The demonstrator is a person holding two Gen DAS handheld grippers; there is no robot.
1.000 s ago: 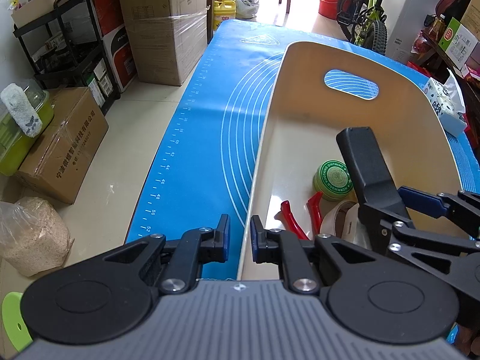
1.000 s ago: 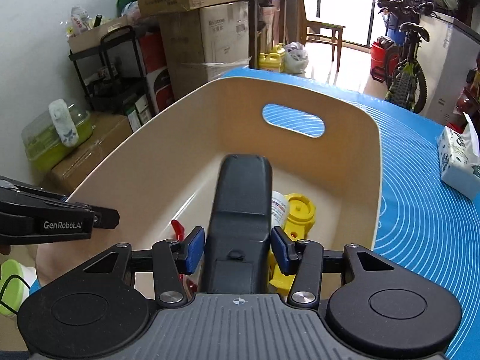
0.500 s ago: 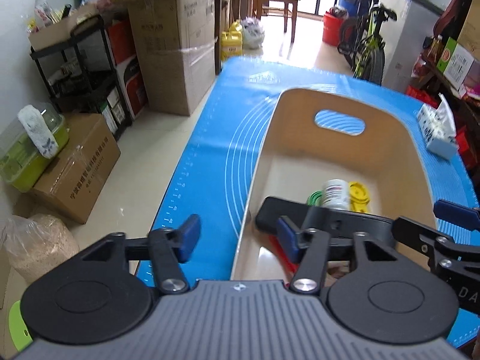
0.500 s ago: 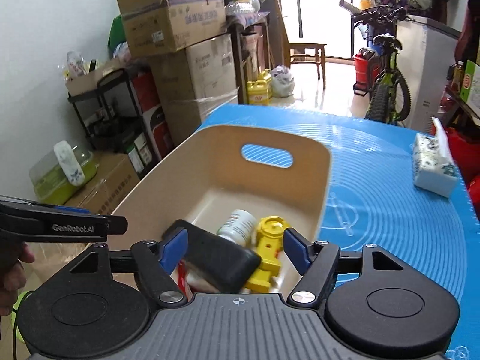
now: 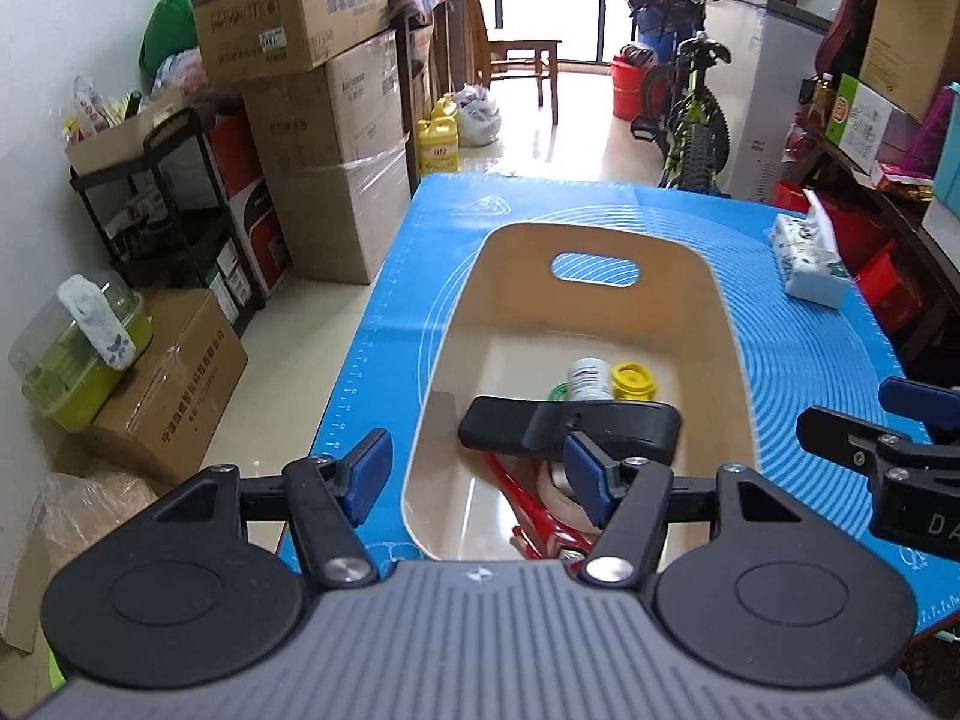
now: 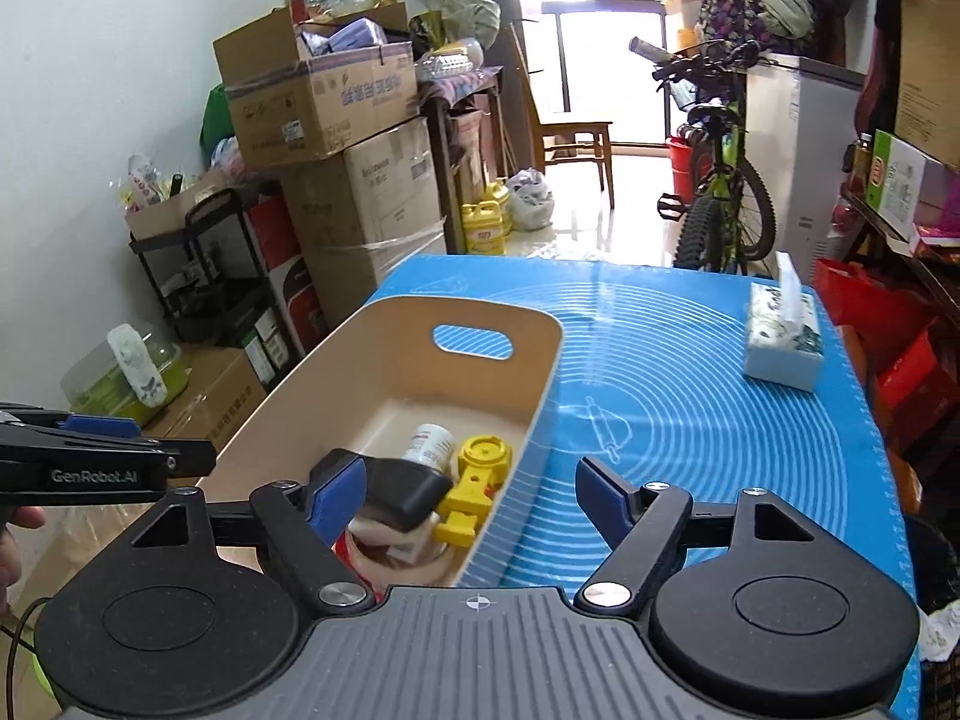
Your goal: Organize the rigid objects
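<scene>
Black plastic, the stiff, light-looking remote-shaped bar (image 5: 570, 429) lies crosswise atop the pile in the beige bin (image 5: 729, 324) at centre frame; we would grip its narrow middle. Our left gripper (image 5: 477, 471) and right gripper (image 6: 471, 495) both gape, holding nothing

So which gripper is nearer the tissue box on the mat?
Right. The right gripper hangs open over the bin's right rim, on the side where the tissue box sits. The left gripper, also open, hangs over the bin's left wall, farther away.
</scene>
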